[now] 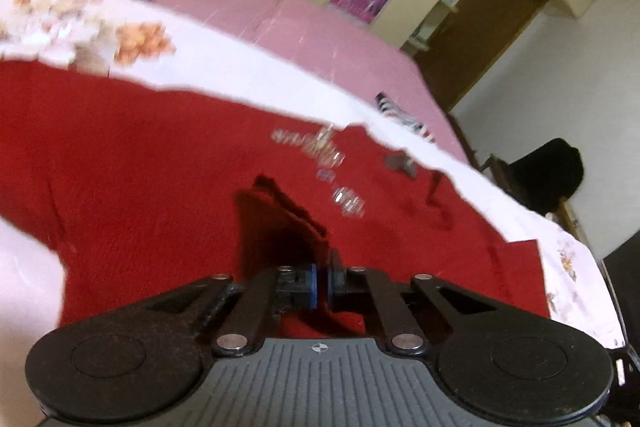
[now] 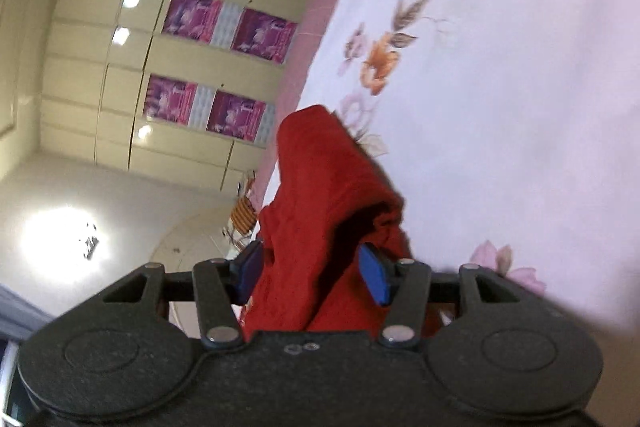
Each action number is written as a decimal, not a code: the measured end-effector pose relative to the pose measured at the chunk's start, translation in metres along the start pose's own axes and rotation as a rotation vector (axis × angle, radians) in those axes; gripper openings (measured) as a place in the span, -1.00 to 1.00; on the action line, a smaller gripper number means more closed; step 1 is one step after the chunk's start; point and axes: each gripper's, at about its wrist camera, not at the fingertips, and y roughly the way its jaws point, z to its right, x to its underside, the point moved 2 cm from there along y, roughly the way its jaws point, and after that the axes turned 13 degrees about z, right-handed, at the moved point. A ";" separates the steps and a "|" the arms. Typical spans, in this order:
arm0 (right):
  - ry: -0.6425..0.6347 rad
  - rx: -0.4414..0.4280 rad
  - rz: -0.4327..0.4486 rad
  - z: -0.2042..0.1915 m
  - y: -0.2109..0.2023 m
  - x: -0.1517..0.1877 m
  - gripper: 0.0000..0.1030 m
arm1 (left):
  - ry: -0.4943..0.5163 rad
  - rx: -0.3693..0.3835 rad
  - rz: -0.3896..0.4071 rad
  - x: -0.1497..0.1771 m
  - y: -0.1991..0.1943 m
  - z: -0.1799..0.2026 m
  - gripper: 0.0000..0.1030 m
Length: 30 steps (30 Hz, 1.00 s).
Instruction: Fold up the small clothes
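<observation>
Left wrist view shows our left gripper with its blue pads pressed nearly together, pinching a fold of the red knitted garment. That garment lies spread on the white floral bedsheet, a blurred silvery print near its middle, with the pink bedspread beyond. In the right wrist view, our right gripper has its fingers apart, a bunched part of the red cloth between them; we cannot tell whether they grip it.
</observation>
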 end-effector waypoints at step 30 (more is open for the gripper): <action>-0.136 0.133 -0.030 -0.012 0.042 -0.003 -0.91 | -0.026 -0.011 -0.007 -0.019 -0.008 -0.048 -0.91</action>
